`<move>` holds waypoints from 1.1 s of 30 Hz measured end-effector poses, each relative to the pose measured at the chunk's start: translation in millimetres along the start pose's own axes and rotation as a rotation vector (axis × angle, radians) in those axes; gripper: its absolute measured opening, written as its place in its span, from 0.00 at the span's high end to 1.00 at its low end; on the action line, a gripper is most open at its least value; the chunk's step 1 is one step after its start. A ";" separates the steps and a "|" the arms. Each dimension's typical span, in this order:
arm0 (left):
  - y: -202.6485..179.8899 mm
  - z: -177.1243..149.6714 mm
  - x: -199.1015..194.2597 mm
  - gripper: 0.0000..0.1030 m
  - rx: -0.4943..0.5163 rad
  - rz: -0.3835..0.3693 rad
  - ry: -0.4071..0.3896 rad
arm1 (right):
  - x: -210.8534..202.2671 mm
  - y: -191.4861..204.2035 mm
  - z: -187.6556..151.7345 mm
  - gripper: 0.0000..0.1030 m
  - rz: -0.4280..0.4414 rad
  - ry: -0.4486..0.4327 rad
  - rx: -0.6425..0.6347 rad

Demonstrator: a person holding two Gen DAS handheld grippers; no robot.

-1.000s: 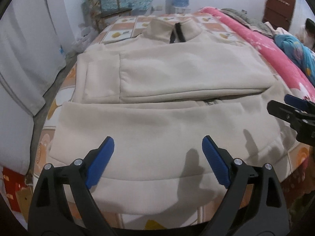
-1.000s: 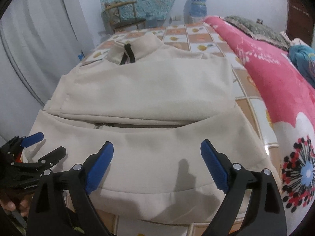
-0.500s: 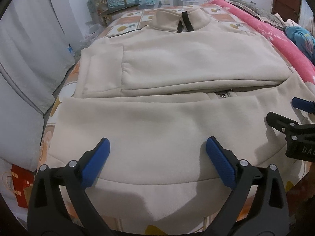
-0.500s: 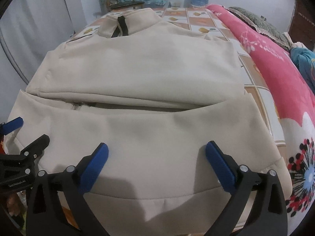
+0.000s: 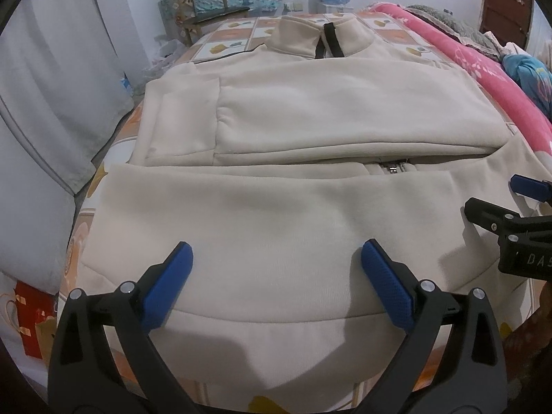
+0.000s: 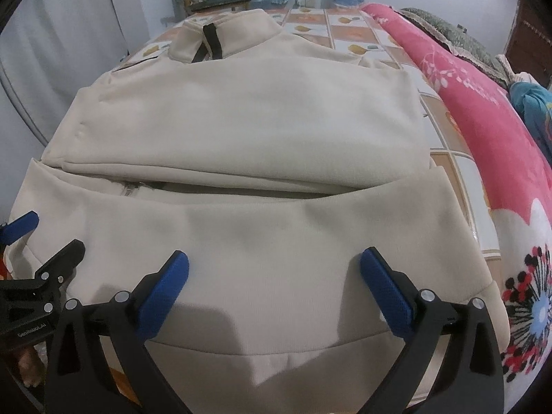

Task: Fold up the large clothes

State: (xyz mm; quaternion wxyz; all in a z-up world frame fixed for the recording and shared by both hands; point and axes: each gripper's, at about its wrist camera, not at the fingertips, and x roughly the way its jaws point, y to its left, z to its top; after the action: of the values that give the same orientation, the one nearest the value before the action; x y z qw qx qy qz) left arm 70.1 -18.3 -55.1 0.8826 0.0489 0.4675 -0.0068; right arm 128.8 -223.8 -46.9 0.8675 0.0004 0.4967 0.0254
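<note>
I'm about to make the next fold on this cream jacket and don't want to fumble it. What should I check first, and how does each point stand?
1. Left gripper jaws open, nothing between them: ok.
2. Right gripper jaws open, empty: ok.
3. Sleeves folded across the jacket: ok.
4. Bottom hem lying flat near both grippers: ok.
5. Pink blanket off the jacket: ok.
6. Layers under the hem aligned: cannot tell.
</note>
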 end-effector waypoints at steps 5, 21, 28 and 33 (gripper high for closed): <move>0.1 0.0 -0.3 0.08 -0.004 -0.002 0.001 | 0.3 0.3 1.1 0.06 -0.001 0.011 -0.003; 1.1 -0.6 0.3 0.08 -0.008 -0.005 0.001 | 2.7 0.6 5.1 0.06 -0.007 0.048 0.006; 1.8 -0.7 0.4 0.08 -0.011 -0.009 0.000 | 3.3 0.7 4.7 0.06 -0.007 0.046 0.006; 2.1 -0.9 0.6 0.08 -0.014 -0.013 0.000 | 3.4 0.7 4.8 0.06 -0.008 0.045 0.006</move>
State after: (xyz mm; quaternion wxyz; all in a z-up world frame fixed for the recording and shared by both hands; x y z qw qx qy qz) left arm 69.8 -16.2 -55.9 0.8829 0.0399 0.4678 -0.0092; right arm 134.7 -222.8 -47.4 0.8563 0.0003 0.5161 0.0207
